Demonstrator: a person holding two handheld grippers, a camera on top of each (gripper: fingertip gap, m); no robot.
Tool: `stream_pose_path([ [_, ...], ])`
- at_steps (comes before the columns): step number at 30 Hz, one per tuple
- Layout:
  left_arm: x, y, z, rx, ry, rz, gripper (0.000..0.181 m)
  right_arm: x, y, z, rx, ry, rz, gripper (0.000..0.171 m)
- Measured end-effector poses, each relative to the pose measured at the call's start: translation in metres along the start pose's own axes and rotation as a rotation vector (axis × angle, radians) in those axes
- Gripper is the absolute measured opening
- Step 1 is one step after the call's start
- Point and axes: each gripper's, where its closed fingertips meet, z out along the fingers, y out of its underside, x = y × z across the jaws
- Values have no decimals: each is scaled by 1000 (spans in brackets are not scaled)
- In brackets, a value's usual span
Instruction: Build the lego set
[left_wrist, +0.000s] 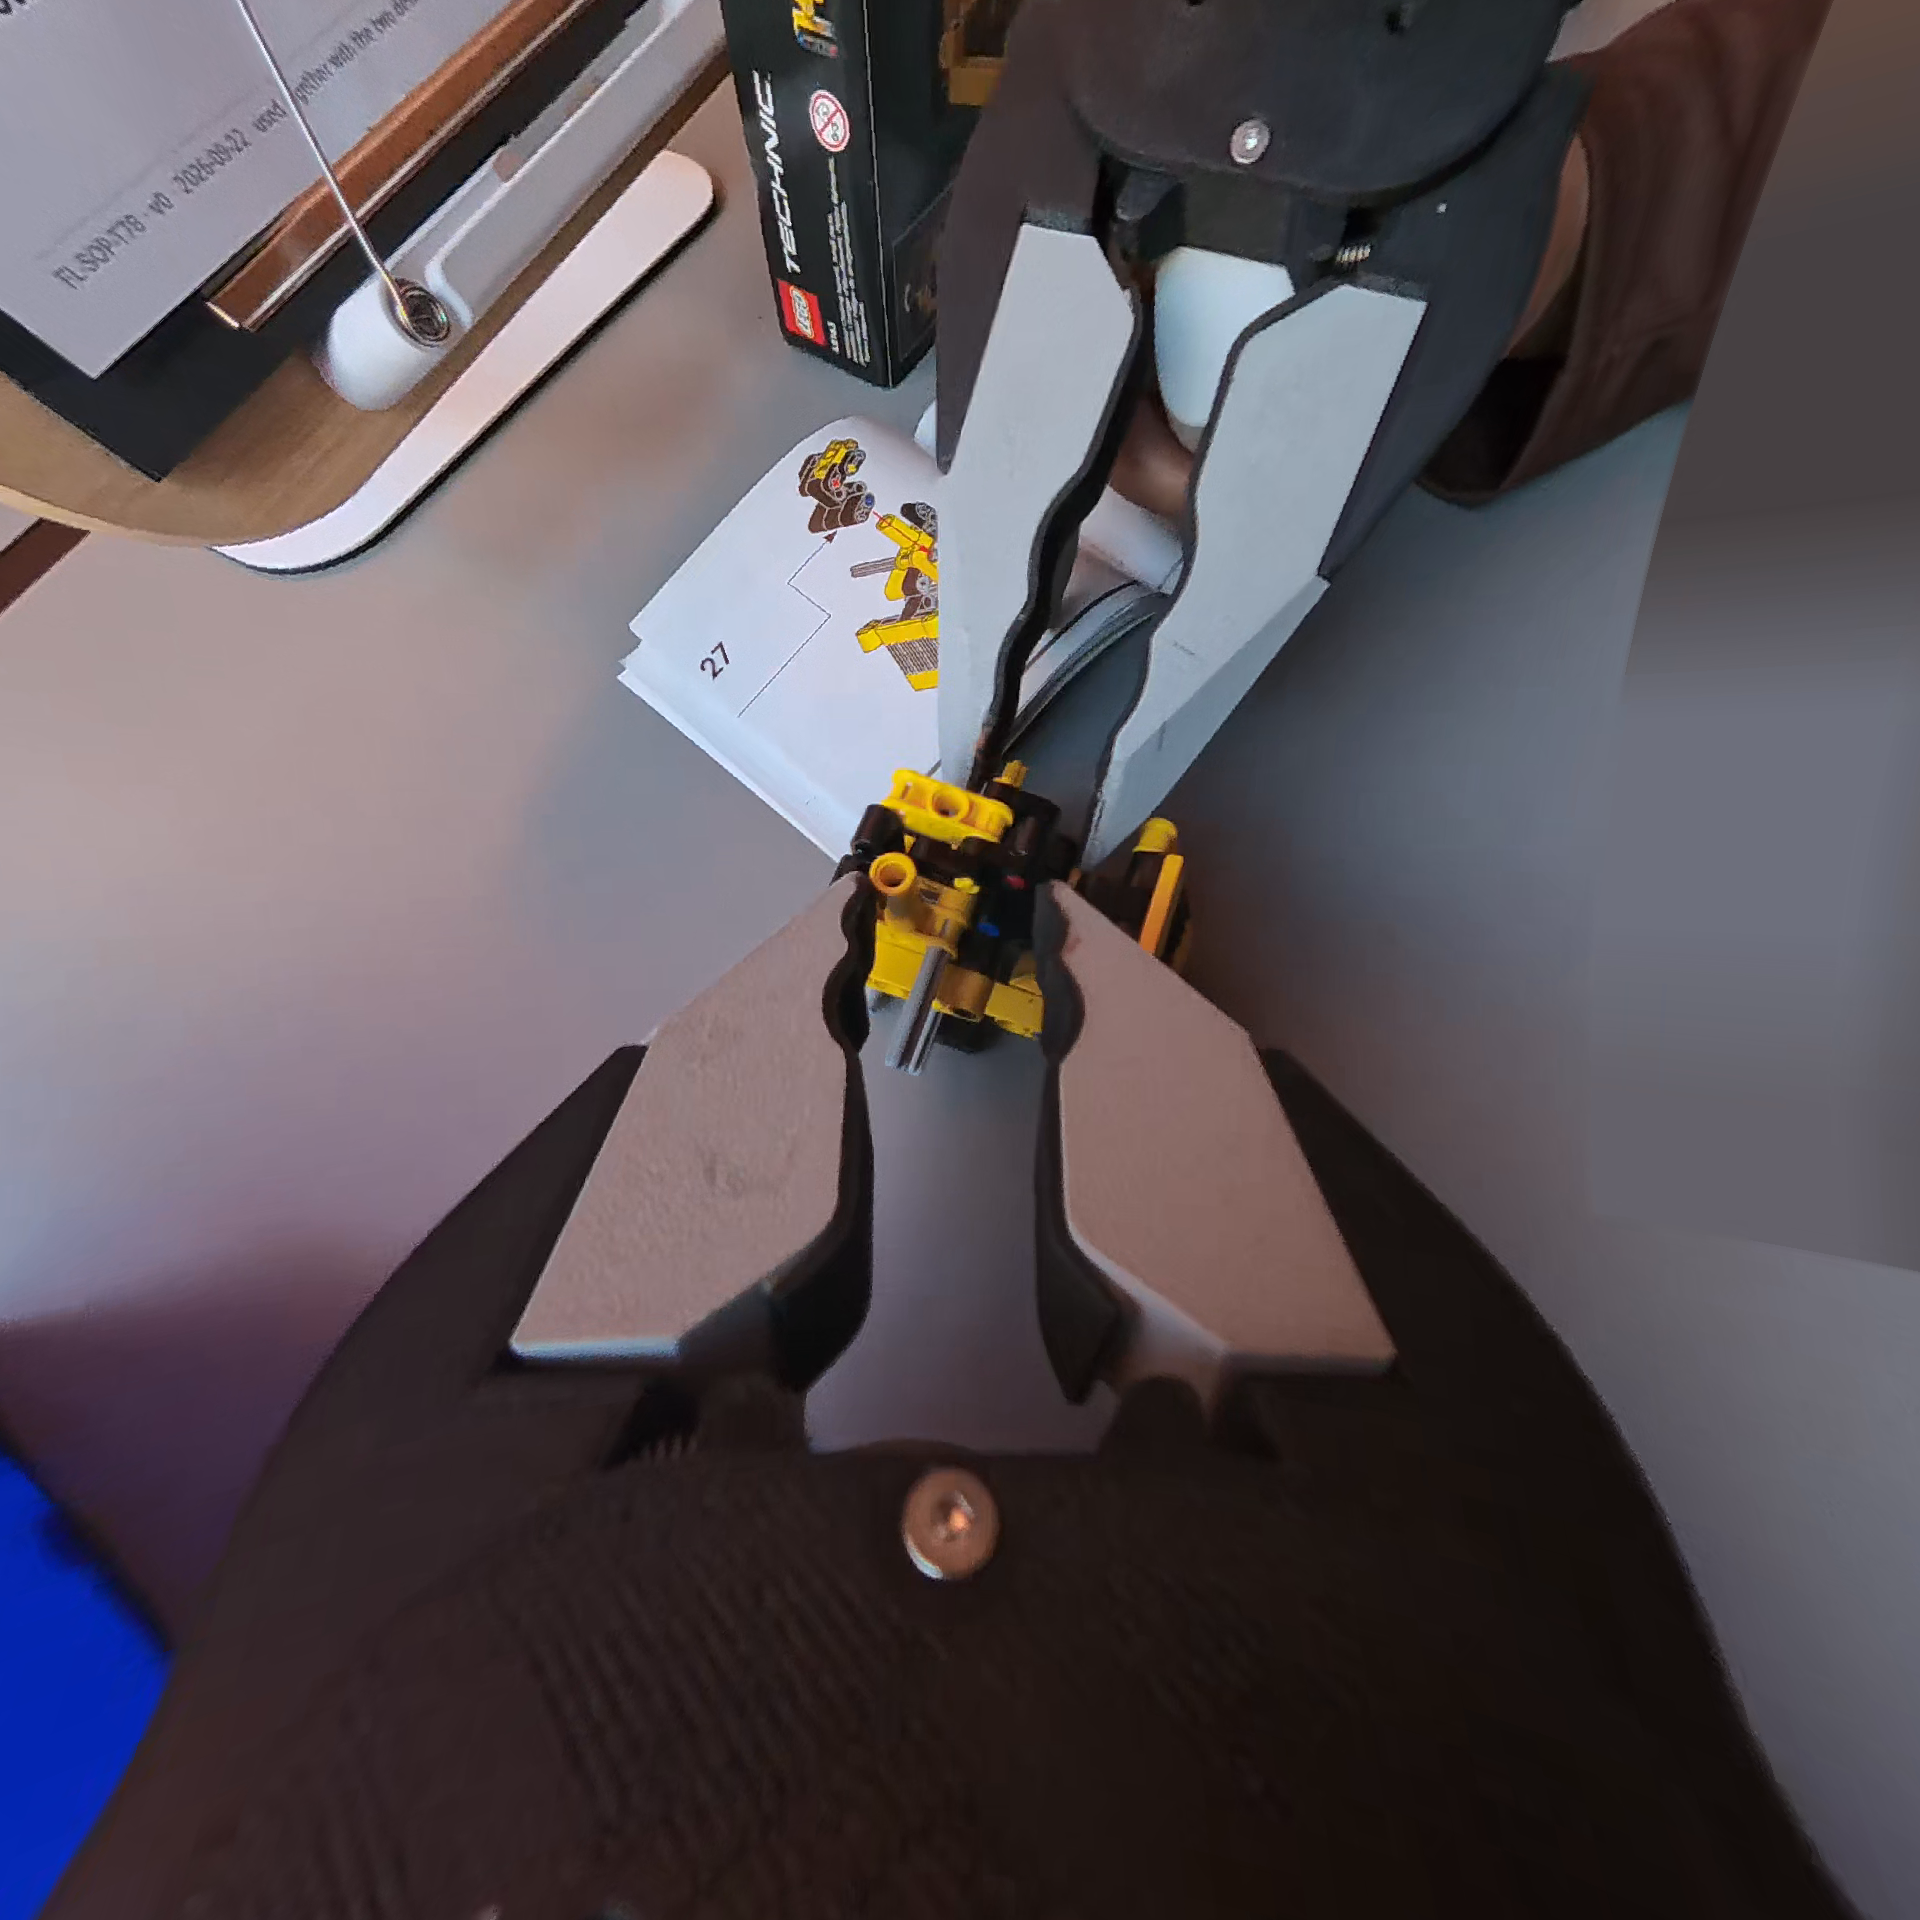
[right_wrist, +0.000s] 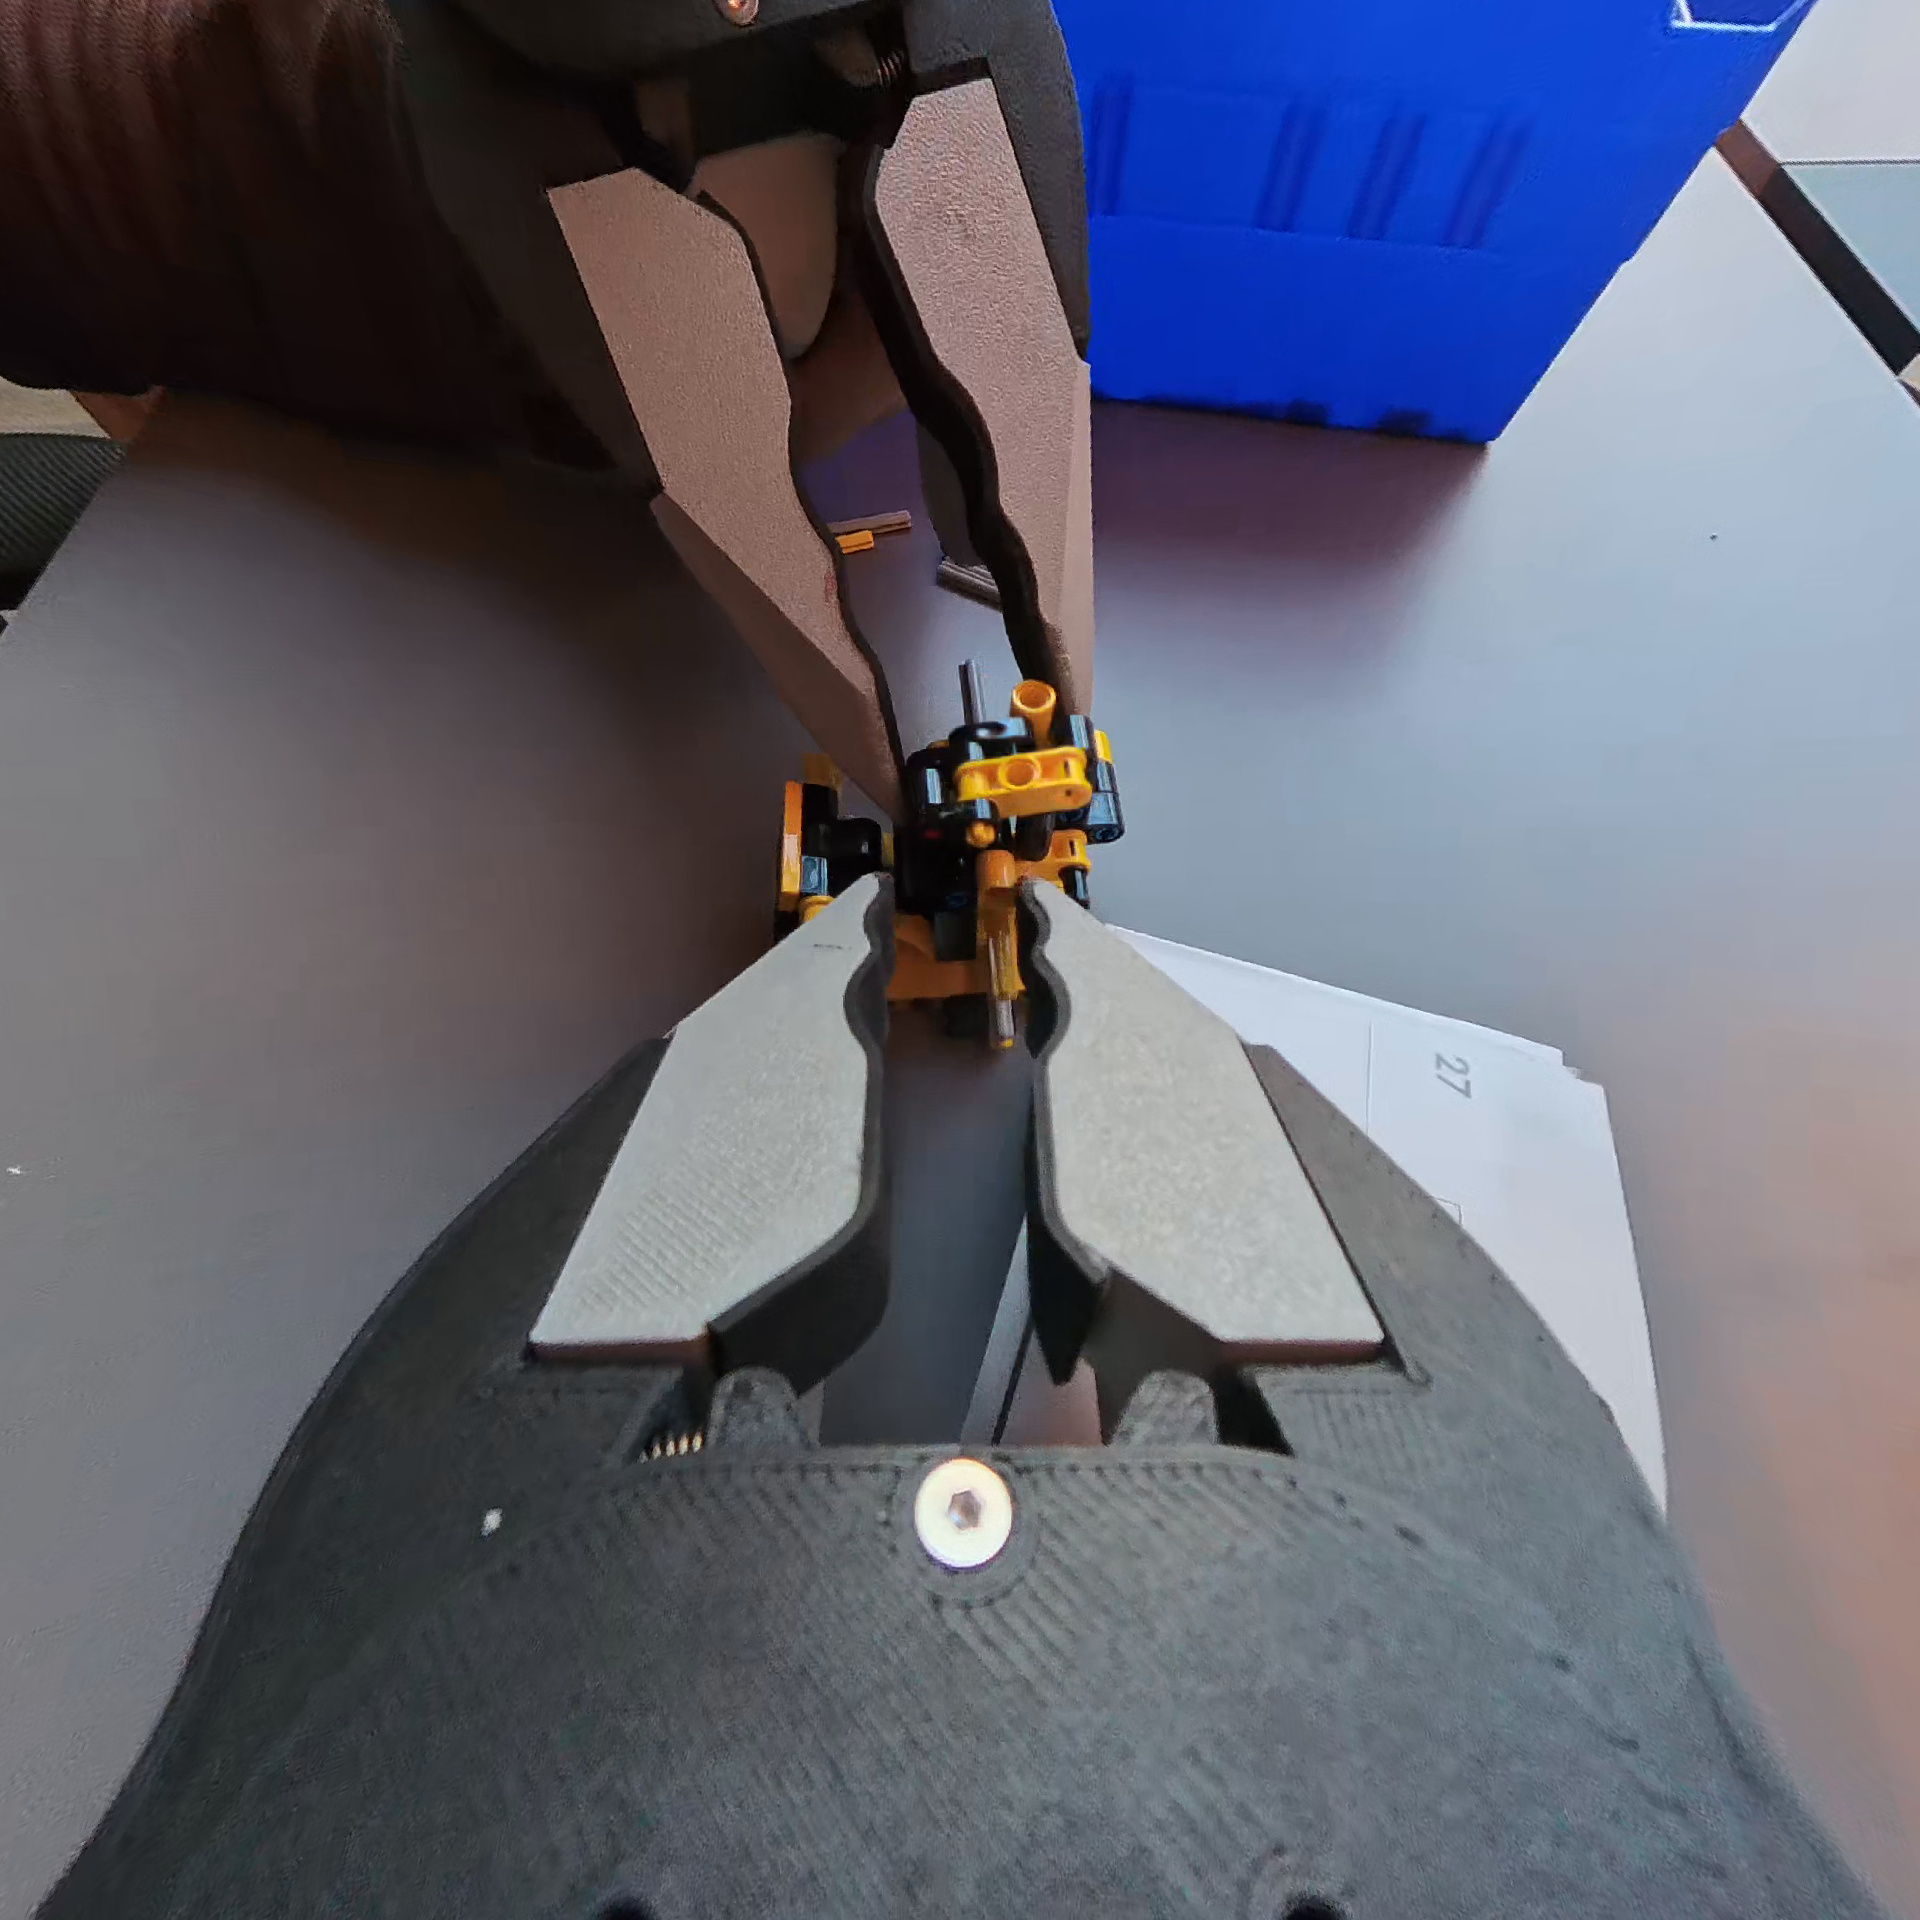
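Observation:
A small yellow and black lego model (left_wrist: 940, 914) with a grey axle sticking out sits on the grey table between both grippers; it also shows in the right wrist view (right_wrist: 997, 821). My left gripper (left_wrist: 954, 914) is shut on the model's sides from the near side. My right gripper (right_wrist: 954, 904) grips its lower part from the opposite side. In the left wrist view the right gripper (left_wrist: 1034, 805) comes down from the top. In the right wrist view the left gripper (right_wrist: 982, 753) comes in from above. A second yellow and black sub-assembly (left_wrist: 1158, 894) (right_wrist: 810, 842) stands right beside the model.
The open instruction booklet (left_wrist: 769, 644) (right_wrist: 1455, 1101) lies under and behind the model. A black lego box (left_wrist: 831, 187) and a white stand holding papers (left_wrist: 468, 312) are at the back. A blue bin (right_wrist: 1351, 229) stands opposite. Loose small pieces (right_wrist: 868, 532) lie near it. Only a small space, under 4 cm, lies between the two pairs of fingers.

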Motion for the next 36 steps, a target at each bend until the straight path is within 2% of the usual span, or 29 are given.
stream_pose_path([
  [3,1,0,0,12,15,-16,26,2,0,0,2,17,-3,27],
  [15,2,-2,3,21,16,-24,28,4,1,3,-14,31,-21,37],
  [27,9,-2,1,51,59,-53,26,-5,-2,1,3,5,-42,33],
  [36,44,-6,4,79,138,-38,25,-36,7,-12,5,6,-8,31],
])
